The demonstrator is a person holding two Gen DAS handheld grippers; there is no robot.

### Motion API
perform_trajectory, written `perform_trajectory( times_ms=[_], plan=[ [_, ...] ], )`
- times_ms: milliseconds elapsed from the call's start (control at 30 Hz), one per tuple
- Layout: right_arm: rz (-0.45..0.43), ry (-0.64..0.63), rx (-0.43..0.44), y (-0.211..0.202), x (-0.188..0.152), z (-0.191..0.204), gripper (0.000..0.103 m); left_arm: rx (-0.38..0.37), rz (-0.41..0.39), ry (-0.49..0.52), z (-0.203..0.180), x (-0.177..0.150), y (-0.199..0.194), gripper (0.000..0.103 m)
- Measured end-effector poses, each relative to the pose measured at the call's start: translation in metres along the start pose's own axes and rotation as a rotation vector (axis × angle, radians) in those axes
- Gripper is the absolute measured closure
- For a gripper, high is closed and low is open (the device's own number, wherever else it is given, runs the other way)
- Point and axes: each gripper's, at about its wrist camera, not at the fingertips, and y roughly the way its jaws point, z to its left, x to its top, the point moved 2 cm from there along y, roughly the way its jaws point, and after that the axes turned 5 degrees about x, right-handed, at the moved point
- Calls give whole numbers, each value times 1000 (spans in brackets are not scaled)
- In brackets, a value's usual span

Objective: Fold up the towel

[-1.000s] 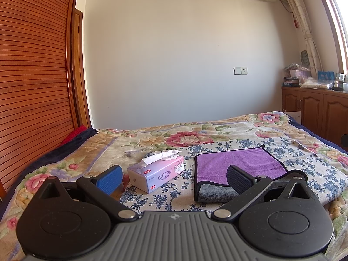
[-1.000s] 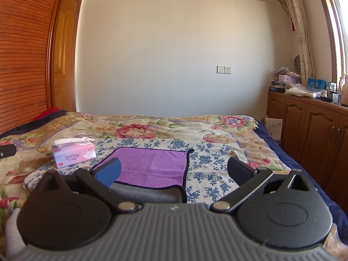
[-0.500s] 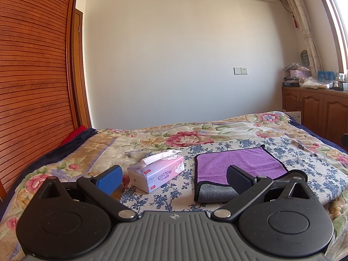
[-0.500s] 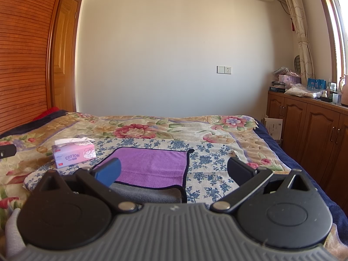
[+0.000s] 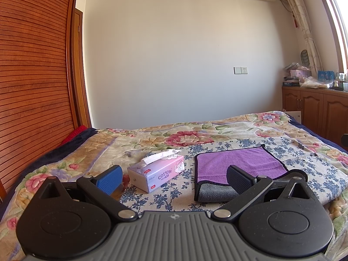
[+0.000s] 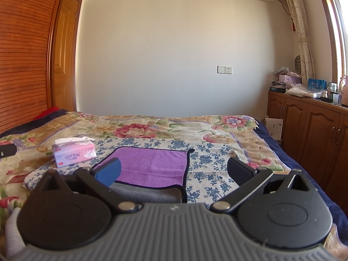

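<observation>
A purple towel (image 5: 235, 163) with a black edge and grey underside lies flat on the bed, its near edge turned over to show grey. It also shows in the right wrist view (image 6: 152, 165). My left gripper (image 5: 173, 179) is open and empty, held above the bed, with the towel ahead to its right. My right gripper (image 6: 174, 170) is open and empty, held just short of the towel's near edge.
A pink tissue box (image 5: 156, 171) stands left of the towel, also in the right wrist view (image 6: 75, 151). The flowered bedspread (image 5: 152, 139) covers the bed. A slatted wooden wardrobe (image 5: 32, 76) stands left, wooden cabinets (image 6: 308, 130) right.
</observation>
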Motion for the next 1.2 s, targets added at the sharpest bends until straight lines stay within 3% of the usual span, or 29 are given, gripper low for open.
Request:
perform_trajectory(
  times_ms=[1200],
  plan=[
    [72, -22, 60, 28, -6, 6, 0, -46, 111, 58, -18, -4, 38, 0]
  ],
)
